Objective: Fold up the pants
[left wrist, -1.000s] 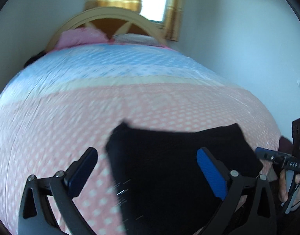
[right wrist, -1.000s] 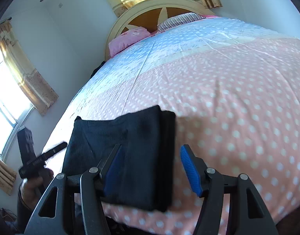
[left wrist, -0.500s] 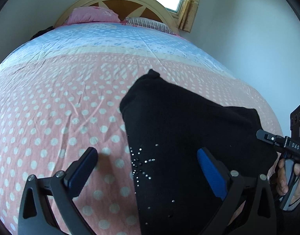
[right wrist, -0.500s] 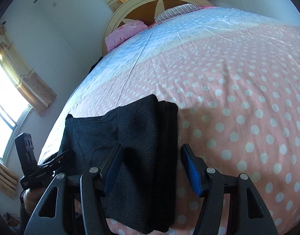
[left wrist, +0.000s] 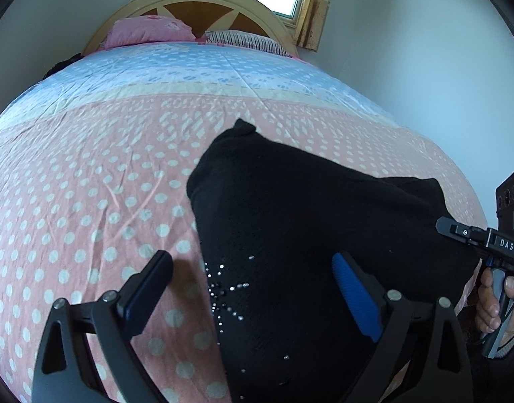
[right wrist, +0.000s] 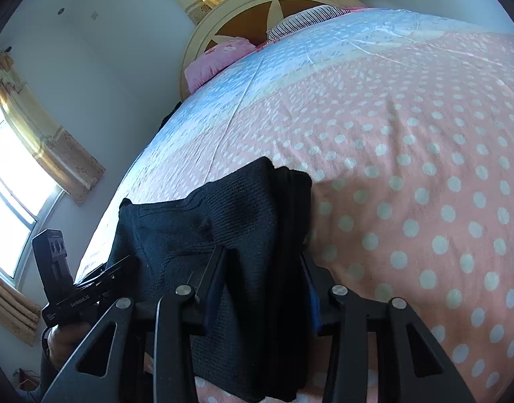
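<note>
The black pants (left wrist: 307, 228) lie folded in a thick stack at the near edge of the pink dotted bedspread (left wrist: 89, 184); small rhinestones glint on them. My left gripper (left wrist: 253, 288) is open, its fingers astride the stack's left edge. In the right wrist view the pants (right wrist: 223, 221) show layered folds. My right gripper (right wrist: 262, 282) has narrowed around the stack's right edge and the cloth sits between its fingers. The right gripper also shows in the left wrist view (left wrist: 471, 238), the left gripper in the right wrist view (right wrist: 99, 282).
The bed fills both views, with a pink pillow (left wrist: 146, 32) and a striped pillow (left wrist: 243, 40) against a cream headboard (left wrist: 196, 0). A wall is close on the right (left wrist: 424, 67). Curtained windows (right wrist: 25, 154) are on the left wall.
My right gripper has closed from wide open onto the right edge of the folded stack. My left gripper has lowered and come closer to the pants, staying open.
</note>
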`<act>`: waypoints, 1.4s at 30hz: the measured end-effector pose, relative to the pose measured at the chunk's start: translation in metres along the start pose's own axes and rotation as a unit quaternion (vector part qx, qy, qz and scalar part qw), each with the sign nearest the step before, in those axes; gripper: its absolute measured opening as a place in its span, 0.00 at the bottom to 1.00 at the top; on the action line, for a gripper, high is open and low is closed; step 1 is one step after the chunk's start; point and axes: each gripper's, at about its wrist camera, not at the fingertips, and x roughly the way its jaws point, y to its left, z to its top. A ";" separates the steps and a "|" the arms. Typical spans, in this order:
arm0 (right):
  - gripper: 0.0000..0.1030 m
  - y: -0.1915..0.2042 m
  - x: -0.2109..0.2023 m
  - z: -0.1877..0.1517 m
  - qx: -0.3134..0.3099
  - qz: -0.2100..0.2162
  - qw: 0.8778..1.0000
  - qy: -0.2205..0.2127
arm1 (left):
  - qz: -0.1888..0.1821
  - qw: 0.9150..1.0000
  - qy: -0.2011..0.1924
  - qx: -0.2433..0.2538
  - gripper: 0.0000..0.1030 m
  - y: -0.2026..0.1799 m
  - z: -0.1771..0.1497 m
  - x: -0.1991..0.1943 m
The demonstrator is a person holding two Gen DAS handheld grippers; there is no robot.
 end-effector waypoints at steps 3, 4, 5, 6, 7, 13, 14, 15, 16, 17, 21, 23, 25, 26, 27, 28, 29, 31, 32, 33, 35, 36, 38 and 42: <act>0.34 0.004 -0.002 0.000 -0.004 0.000 1.000 0.002 | -0.009 1.000 -0.001 0.002 0.88 0.000 0.001 0.002; 0.32 0.008 -0.003 0.000 -0.011 -0.004 1.000 0.002 | -0.010 1.000 -0.001 0.003 0.87 0.000 0.001 0.002; 0.30 0.013 -0.005 0.000 -0.019 -0.009 1.000 0.001 | -0.012 1.000 0.000 0.005 0.83 0.000 0.001 0.002; 0.29 0.016 -0.006 -0.001 -0.024 -0.010 1.000 0.000 | -0.017 1.000 -0.001 0.006 0.74 -0.001 0.001 0.002; 0.29 0.020 -0.008 -0.001 -0.030 -0.011 0.999 -0.001 | -0.027 1.000 0.000 0.007 0.69 -0.002 0.001 0.003; 0.27 0.043 -0.019 0.007 -0.057 -0.007 0.998 -0.008 | -0.034 0.999 -0.007 0.011 0.31 -0.006 0.005 -0.006; 0.27 0.048 -0.020 0.010 -0.062 -0.005 0.998 -0.009 | -0.034 0.999 -0.008 0.011 0.27 -0.005 0.005 -0.008; 0.27 0.053 -0.021 0.013 -0.068 -0.003 0.998 -0.009 | -0.033 0.999 -0.011 0.011 0.25 -0.006 0.006 -0.011; 0.27 0.060 -0.021 0.017 -0.076 -0.001 0.997 -0.008 | -0.032 0.999 -0.013 0.011 0.24 -0.006 0.006 -0.014; 0.26 0.063 -0.019 0.020 -0.080 0.002 0.997 -0.007 | -0.031 0.999 -0.015 0.010 0.23 -0.006 0.006 -0.016; 0.26 0.088 -0.004 0.033 -0.106 0.013 0.994 0.002 | -0.027 0.999 -0.028 0.004 0.22 -0.002 0.008 -0.033; 0.26 0.104 0.007 0.040 -0.121 0.021 0.992 0.007 | -0.016 0.999 -0.038 -0.005 0.22 0.006 0.012 -0.042; 0.26 0.120 0.018 0.047 -0.135 0.030 0.990 0.012 | -0.006 0.999 -0.050 -0.016 0.22 0.015 0.016 -0.053; 0.26 0.128 0.025 0.051 -0.140 0.035 0.989 0.015 | 0.001 0.998 -0.055 -0.020 0.22 0.019 0.017 -0.059; 0.26 0.135 0.031 0.055 -0.144 0.040 0.989 0.017 | 0.008 0.998 -0.060 -0.023 0.22 0.024 0.019 -0.065; 0.26 0.143 0.038 0.058 -0.149 0.045 0.988 0.020 | 0.016 0.997 -0.065 -0.024 0.22 0.029 0.021 -0.070; 0.26 0.152 0.046 0.063 -0.154 0.050 0.986 0.024 | 0.024 0.997 -0.068 -0.024 0.22 0.034 0.023 -0.076; 0.26 0.170 0.061 0.071 -0.167 0.059 0.984 0.029 | 0.040 0.996 -0.076 -0.032 0.22 0.047 0.029 -0.087; 0.26 0.177 0.067 0.074 -0.172 0.061 0.983 0.031 | 0.045 0.995 -0.081 -0.041 0.22 0.053 0.031 -0.089; 0.26 0.184 0.073 0.077 -0.177 0.064 0.982 0.033 | 0.055 0.994 -0.085 -0.045 0.22 0.059 0.033 -0.093; 0.26 0.198 0.088 0.083 -0.183 0.076 0.979 0.041 | 0.078 0.992 -0.088 -0.045 0.22 0.068 0.038 -0.096; 0.26 0.203 0.094 0.085 -0.184 0.081 0.979 0.044 | 0.089 0.991 -0.086 -0.043 0.22 0.073 0.039 -0.097; 0.26 0.217 0.108 0.087 -0.186 0.093 0.977 0.054 | 0.110 0.990 -0.083 -0.029 0.22 0.080 0.040 -0.101; 0.26 0.242 0.136 0.081 -0.202 0.106 0.971 0.074 | 0.142 0.986 -0.080 -0.028 0.22 0.103 0.033 -0.113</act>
